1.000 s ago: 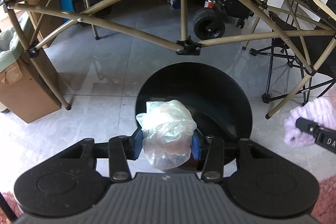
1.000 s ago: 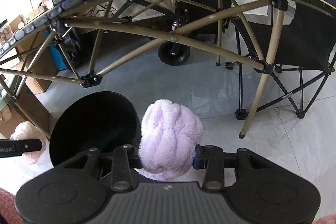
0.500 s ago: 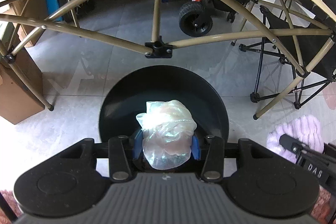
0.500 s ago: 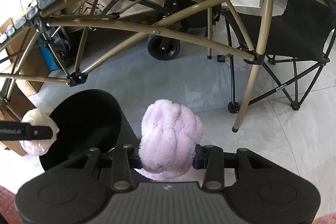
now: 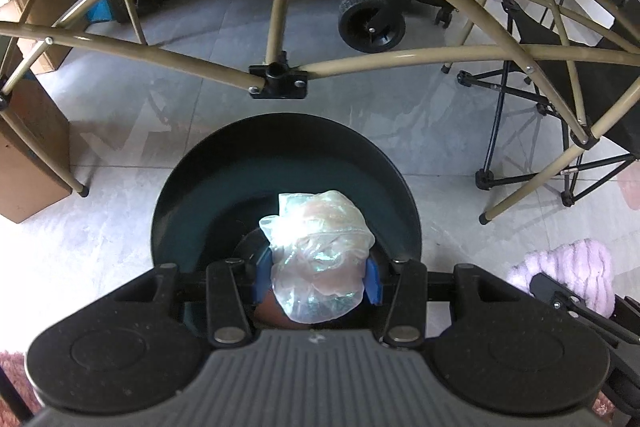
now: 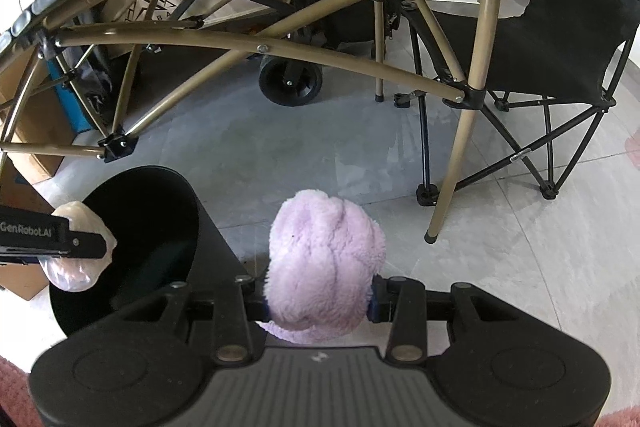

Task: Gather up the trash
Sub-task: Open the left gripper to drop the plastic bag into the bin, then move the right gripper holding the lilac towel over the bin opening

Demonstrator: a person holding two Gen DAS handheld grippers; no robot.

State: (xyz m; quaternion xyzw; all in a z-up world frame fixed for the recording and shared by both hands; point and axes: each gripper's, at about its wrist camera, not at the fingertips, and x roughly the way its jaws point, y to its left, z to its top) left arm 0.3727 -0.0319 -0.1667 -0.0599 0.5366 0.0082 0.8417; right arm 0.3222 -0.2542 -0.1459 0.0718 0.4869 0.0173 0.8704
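Over the bin (image 5: 192, 195) — left hand-held gripper (image 5: 318, 277) tilted down, clamping plastic wad (image 5: 318, 255)

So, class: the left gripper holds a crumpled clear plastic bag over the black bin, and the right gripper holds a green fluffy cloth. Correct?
Not quite: the fluffy cloth in the right gripper is lilac, as the right wrist view shows. The rest stands.

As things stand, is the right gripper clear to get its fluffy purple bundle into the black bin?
Probably not yet: the left gripper, clamped on a crumpled plastic bag, hangs over the black bin's mouth, while the right gripper holds the fluffy purple bundle beside it.
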